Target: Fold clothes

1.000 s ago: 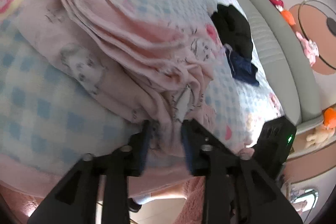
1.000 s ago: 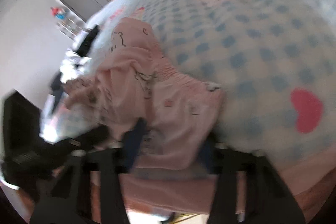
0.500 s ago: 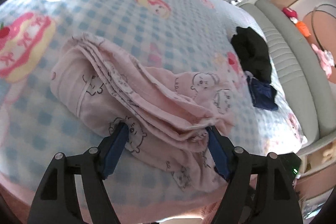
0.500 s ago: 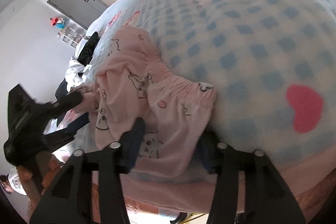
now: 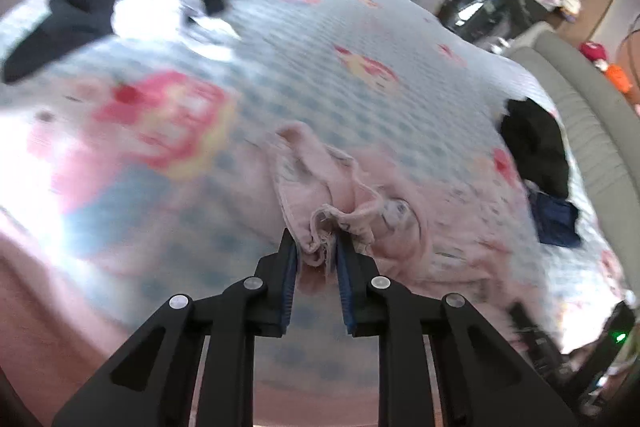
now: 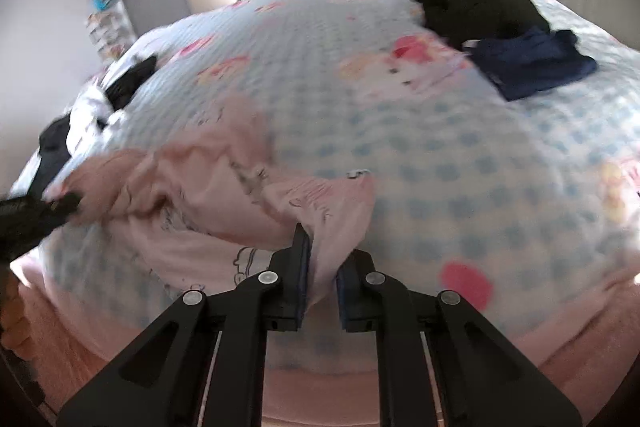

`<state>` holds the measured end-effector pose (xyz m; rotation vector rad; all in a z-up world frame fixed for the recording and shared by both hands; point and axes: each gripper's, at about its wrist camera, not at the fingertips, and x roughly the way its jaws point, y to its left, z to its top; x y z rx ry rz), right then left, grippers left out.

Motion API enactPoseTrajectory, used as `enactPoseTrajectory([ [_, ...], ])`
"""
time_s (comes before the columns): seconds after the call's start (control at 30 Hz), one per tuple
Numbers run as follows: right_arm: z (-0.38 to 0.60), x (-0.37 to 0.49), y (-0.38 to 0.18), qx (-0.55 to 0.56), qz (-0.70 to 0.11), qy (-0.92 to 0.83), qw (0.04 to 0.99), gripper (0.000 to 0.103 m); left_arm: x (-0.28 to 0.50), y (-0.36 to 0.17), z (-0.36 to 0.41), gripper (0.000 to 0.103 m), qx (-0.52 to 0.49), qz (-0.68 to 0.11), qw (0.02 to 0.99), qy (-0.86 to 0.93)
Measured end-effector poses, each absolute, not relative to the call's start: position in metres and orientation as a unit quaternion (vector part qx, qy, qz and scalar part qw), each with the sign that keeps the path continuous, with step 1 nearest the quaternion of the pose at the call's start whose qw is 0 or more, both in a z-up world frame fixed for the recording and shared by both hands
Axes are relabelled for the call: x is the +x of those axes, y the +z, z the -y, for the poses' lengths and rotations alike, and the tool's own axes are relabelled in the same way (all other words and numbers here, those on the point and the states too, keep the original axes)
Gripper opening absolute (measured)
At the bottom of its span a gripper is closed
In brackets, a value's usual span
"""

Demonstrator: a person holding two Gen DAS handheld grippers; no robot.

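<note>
Left wrist: left gripper pinches pink garment, just closed | right gripper likewise | bedspread blurred

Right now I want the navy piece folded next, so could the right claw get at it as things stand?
Probably not yet: the right claw is shut on the pink garment, its jaws having just closed. The navy garment lies far across the bed, with open bedspread between.
</note>
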<state>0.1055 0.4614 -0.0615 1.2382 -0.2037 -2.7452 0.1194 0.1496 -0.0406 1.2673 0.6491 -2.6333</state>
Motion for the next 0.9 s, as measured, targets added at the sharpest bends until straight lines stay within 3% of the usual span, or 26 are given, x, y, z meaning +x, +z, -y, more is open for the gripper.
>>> enactPoseTrajectory([
  [0.2,-0.463,0.107,-0.057,0.401,0.061,-0.914,0.028,0.011,0.138,-0.04,-0.129,0.03,0.433,-0.23,0.134,-0.861],
  [0.27,-0.463,0.107,-0.05,0.388,0.055,-0.92,0.016,0.011,0.144,-0.039,-0.132,0.051,0.431,-0.231,0.117,-0.864],
  [0.3,-0.465,0.108,-0.045,0.382,0.052,-0.923,0.011,0.011,0.146,-0.038,-0.135,0.055,0.43,-0.232,0.1,-0.867],
  [0.6,-0.507,0.098,0.032,0.275,0.063,-0.959,-0.04,0.01,0.151,-0.006,-0.184,0.057,0.393,-0.19,-0.051,-0.898],
  [0.73,-0.527,0.089,0.049,0.3,0.102,-0.948,0.028,0.01,0.136,-0.007,-0.214,0.064,0.385,-0.155,-0.117,-0.902],
  [0.77,-0.527,0.087,0.043,0.317,0.115,-0.94,0.047,0.015,0.128,-0.01,-0.223,0.068,0.389,-0.139,-0.122,-0.902],
  [0.8,-0.528,0.086,0.034,0.335,0.126,-0.932,0.062,0.028,0.12,-0.015,-0.232,0.069,0.395,-0.124,-0.125,-0.901],
  [0.83,-0.525,0.085,0.021,0.357,0.129,-0.923,0.065,0.034,0.111,-0.019,-0.241,0.069,0.402,-0.11,-0.127,-0.9],
  [0.9,-0.52,0.084,-0.004,0.396,0.136,-0.905,0.07,0.04,0.09,-0.032,-0.256,0.072,0.426,-0.093,-0.123,-0.892],
])
